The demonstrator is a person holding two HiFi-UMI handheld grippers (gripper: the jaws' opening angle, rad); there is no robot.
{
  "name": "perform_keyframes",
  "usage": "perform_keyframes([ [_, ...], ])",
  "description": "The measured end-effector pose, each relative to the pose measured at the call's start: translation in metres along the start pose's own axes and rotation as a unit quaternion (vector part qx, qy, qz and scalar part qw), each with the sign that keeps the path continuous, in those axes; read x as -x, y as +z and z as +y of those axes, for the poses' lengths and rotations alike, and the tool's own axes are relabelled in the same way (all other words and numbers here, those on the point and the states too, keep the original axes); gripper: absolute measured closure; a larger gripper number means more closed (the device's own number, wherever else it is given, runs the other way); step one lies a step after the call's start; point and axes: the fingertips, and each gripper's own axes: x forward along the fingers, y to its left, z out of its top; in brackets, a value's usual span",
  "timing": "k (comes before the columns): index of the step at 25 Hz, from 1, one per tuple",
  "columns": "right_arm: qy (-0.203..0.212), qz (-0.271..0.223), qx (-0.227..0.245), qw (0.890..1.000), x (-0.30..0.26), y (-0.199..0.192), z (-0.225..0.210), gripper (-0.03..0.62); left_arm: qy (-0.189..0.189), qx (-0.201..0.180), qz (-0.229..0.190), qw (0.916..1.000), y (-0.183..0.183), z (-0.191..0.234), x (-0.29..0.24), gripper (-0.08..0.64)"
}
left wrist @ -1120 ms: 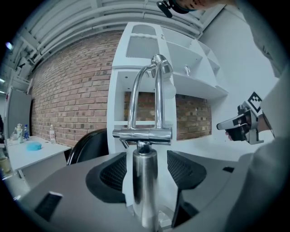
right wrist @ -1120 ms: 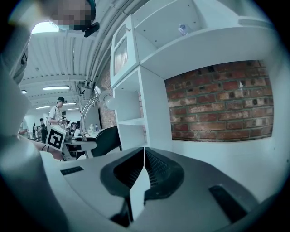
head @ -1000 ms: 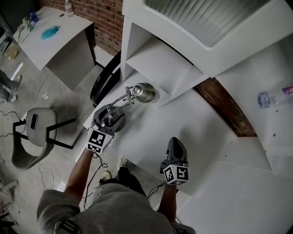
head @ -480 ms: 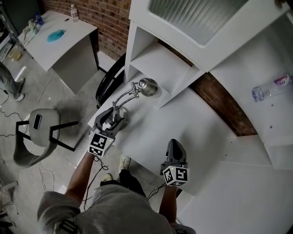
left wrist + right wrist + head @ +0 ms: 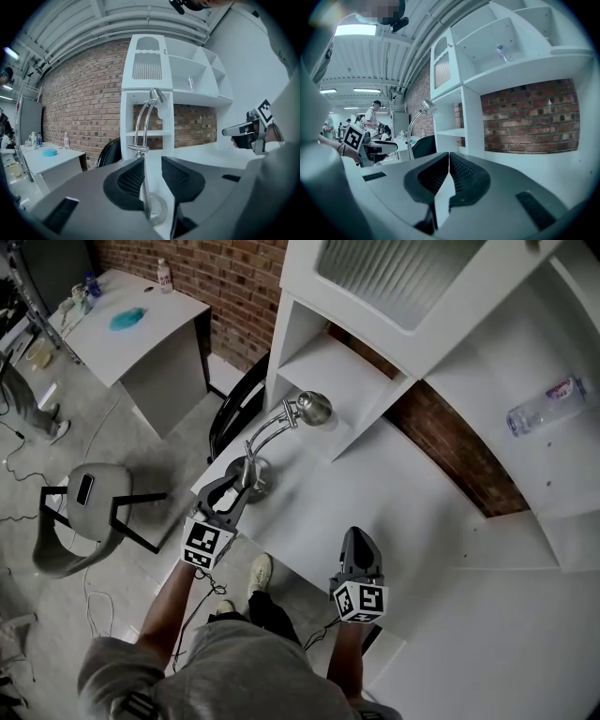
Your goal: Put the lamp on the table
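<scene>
Your left gripper (image 5: 234, 487) is closing its jaws around the thin upright stem of the chrome gooseneck desk lamp (image 5: 272, 437), with a gap left at one pad. The lamp stands on its round base at the white table's (image 5: 375, 493) left front corner, dead ahead, arching away from you. Your right gripper (image 5: 359, 545), jaws together and empty, hovers well apart.

I can read no words, numbers or brands anywhere. The left cube (image 5: 207, 543) and the right cube (image 5: 361, 600) carry only black-and-white square patterns, not letters. The bottle (image 5: 546, 405) on the shelf (image 5: 487, 371) has a pinkish label, but its print is too small to make out.
</scene>
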Motion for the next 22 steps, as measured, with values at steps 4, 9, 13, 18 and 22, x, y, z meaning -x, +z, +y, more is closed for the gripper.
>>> perform_keyframes([
  [4,0.006,-0.004,0.011,1.0,0.011,0.005,0.012,0.569,0.011,-0.006,-0.002,0.9999,0.007,-0.005,0.027,0.476],
  [9,0.014,-0.012,0.02,1.0,0.021,0.011,0.027,0.569,0.022,-0.001,-0.006,0.9997,0.017,-0.006,0.057,0.482],
  [13,0.024,-0.019,0.018,0.999,0.03,0.014,0.043,0.568,0.028,-0.005,-0.014,0.9995,0.023,-0.01,0.079,0.497],
  [18,0.035,-0.03,0.017,0.999,0.039,0.019,0.064,0.569,0.028,0.005,-0.012,0.9995,0.021,-0.012,0.102,0.523],
  [22,0.041,-0.034,0.021,0.998,0.048,0.021,0.075,0.568,0.033,0.013,-0.019,0.9992,0.025,-0.014,0.119,0.537],
])
